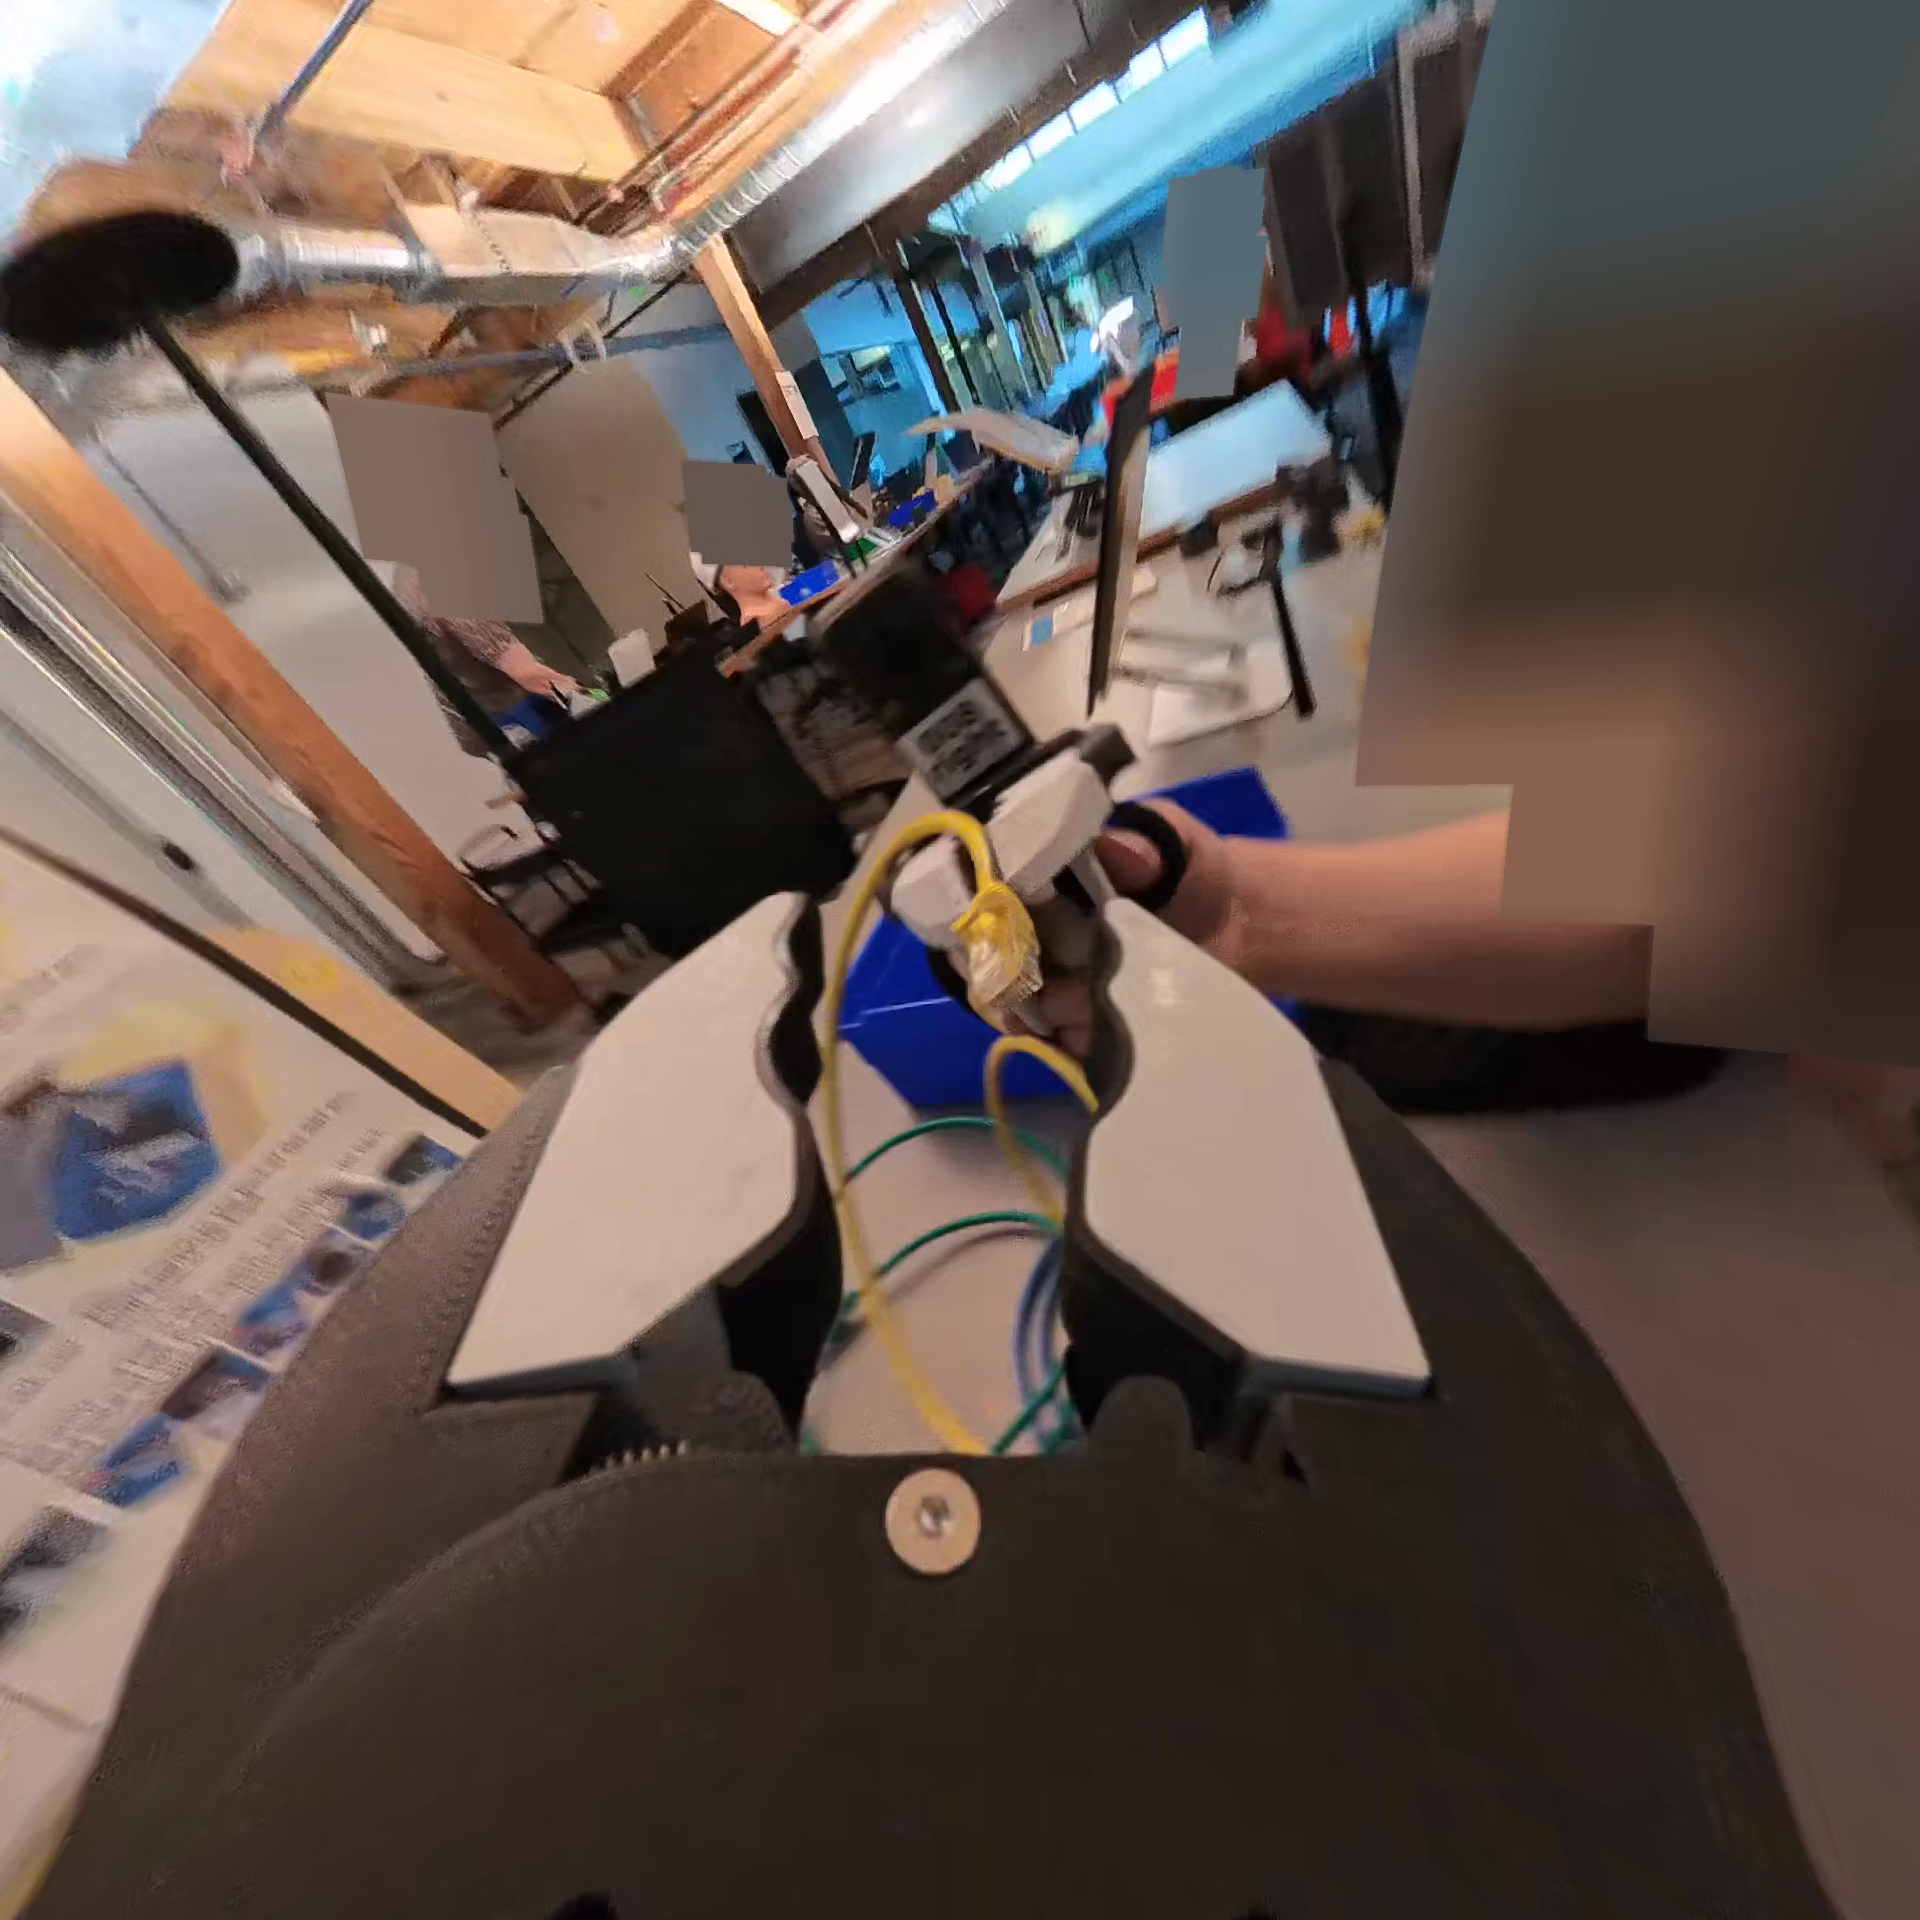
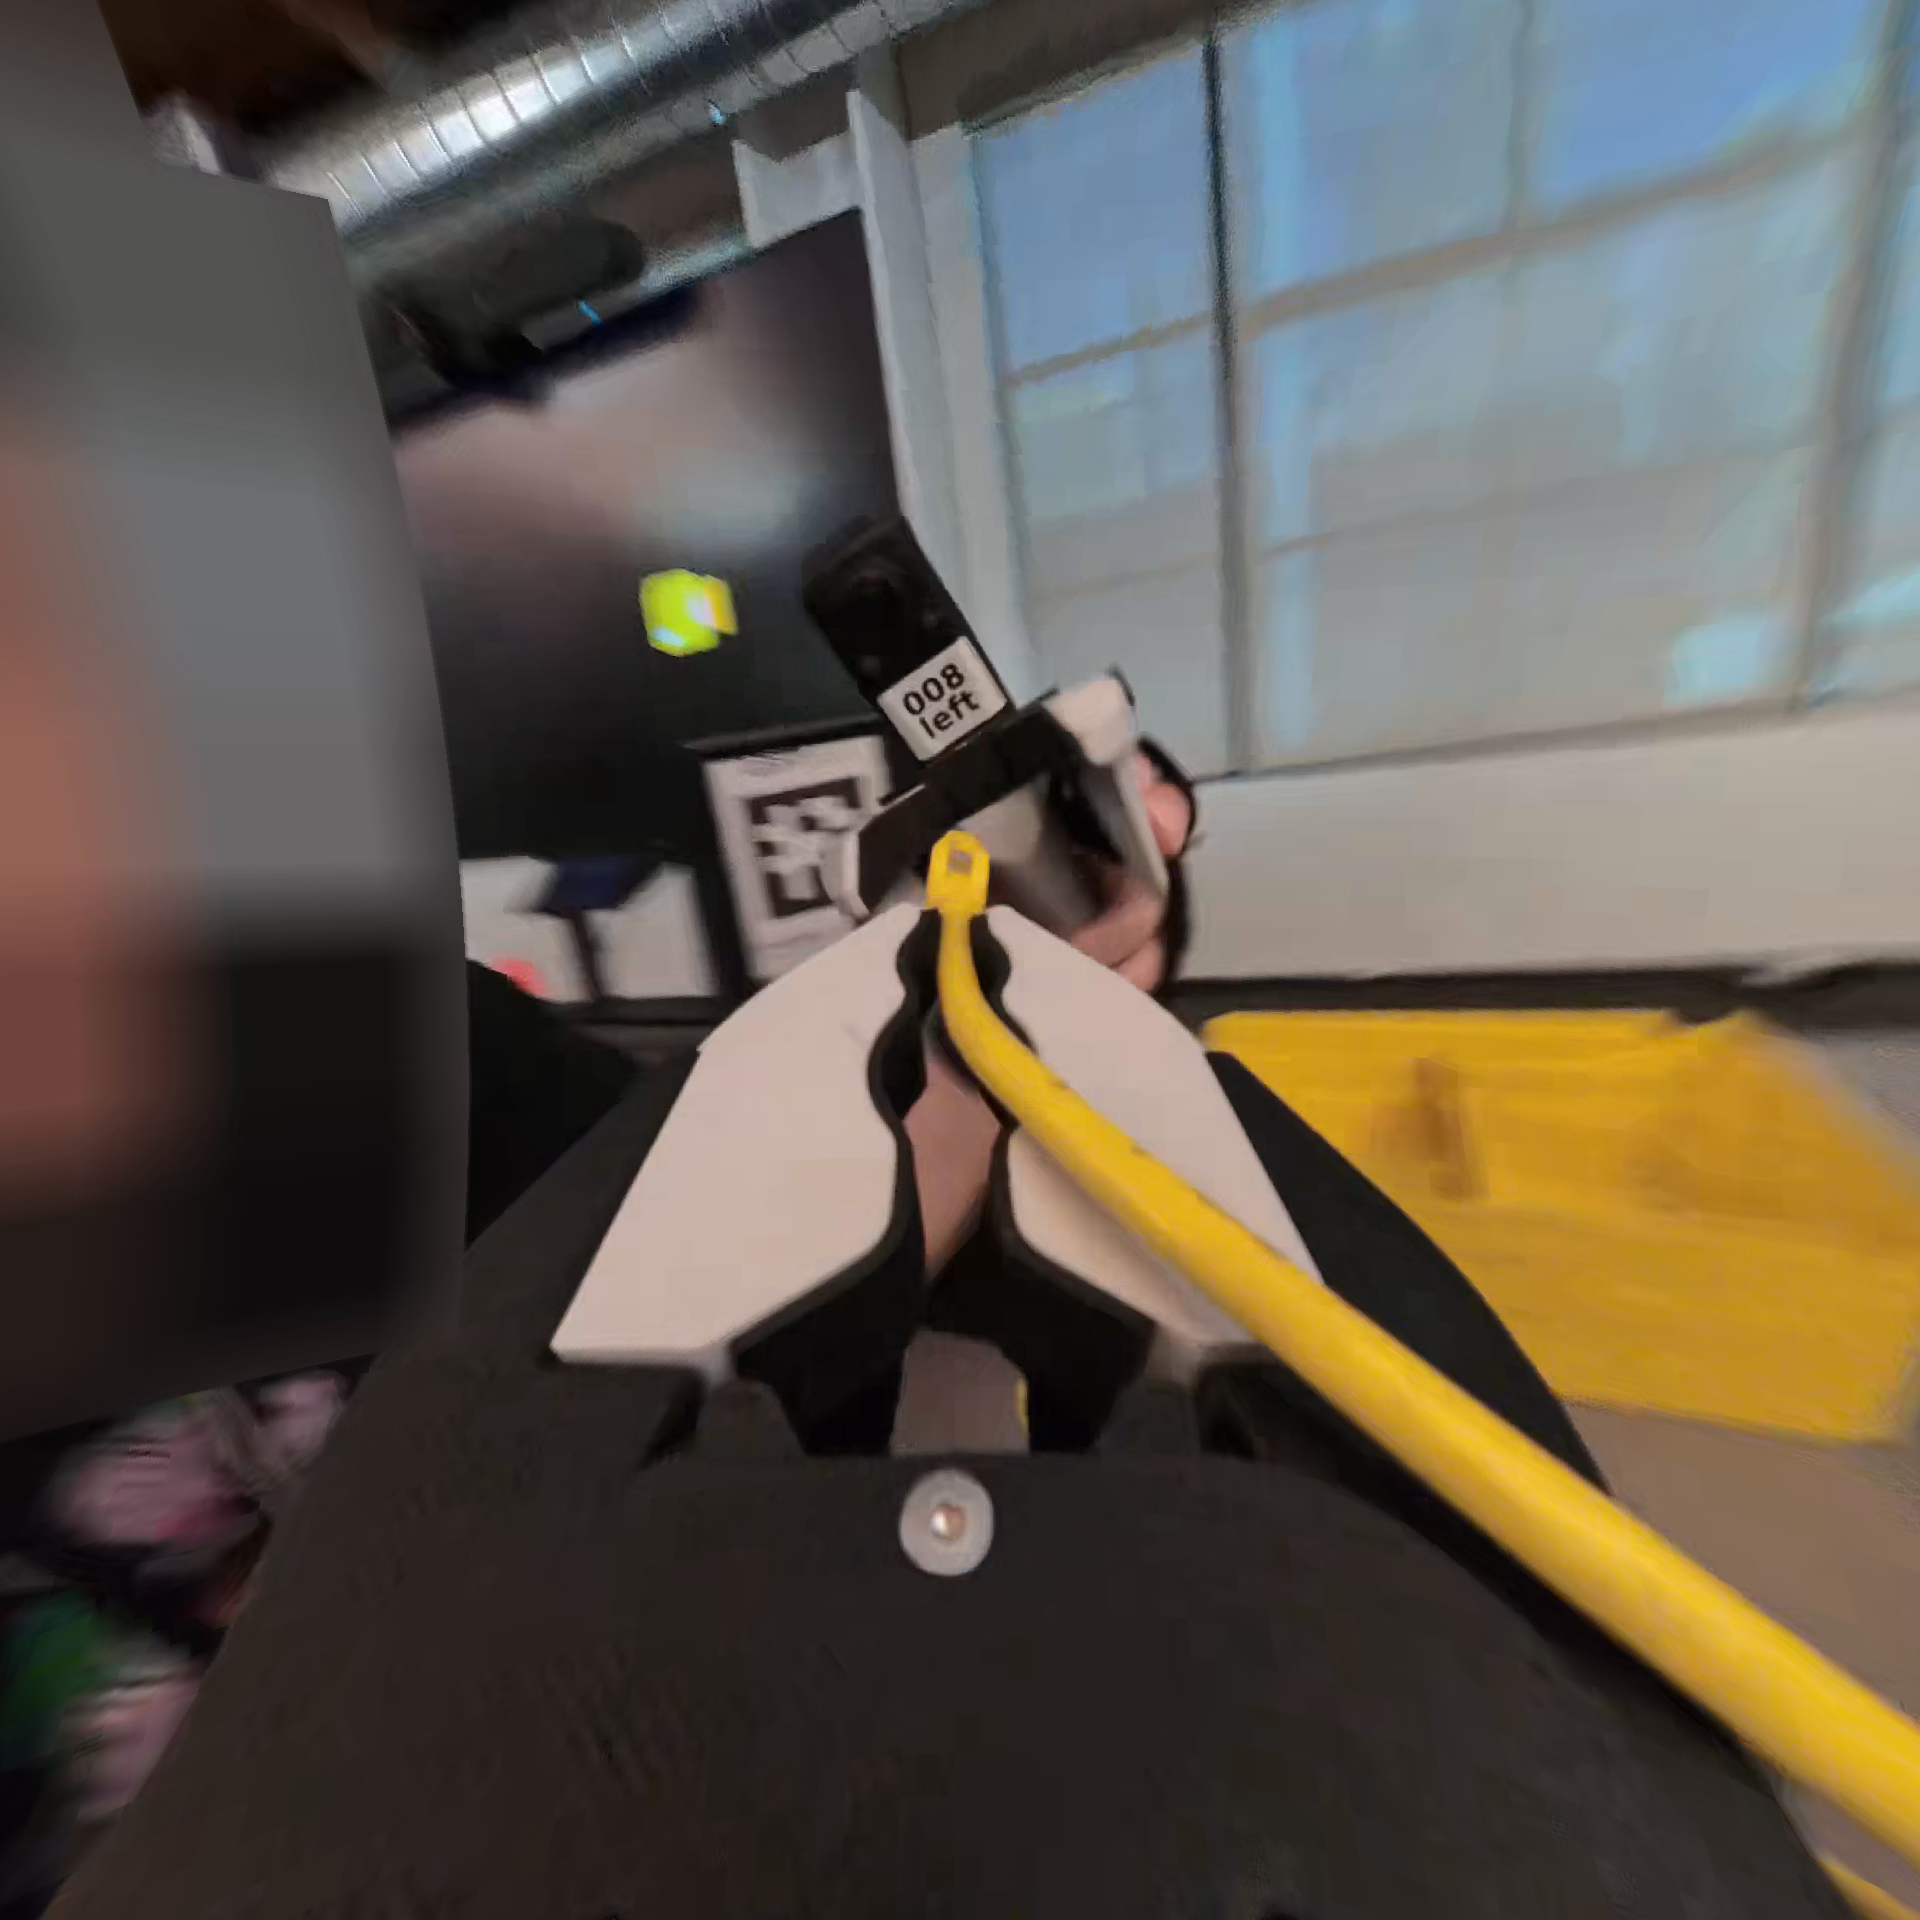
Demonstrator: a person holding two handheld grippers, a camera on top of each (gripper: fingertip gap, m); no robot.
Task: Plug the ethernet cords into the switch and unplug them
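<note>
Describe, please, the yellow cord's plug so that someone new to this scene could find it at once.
Start in the left wrist view at the blue bin on the table, behind the left gripper. In front of the bin the right gripper is shut on the yellow cord. The plug is the clear-tipped yellow end hanging downward there; the green cord and blue cord lie lower on the table.

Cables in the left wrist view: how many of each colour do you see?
yellow cable: 1, its plug held up by the right gripper
green cable: 1, as far as I can tell
blue cable: 1, partly hidden by the left gripper
Total: 3
</note>
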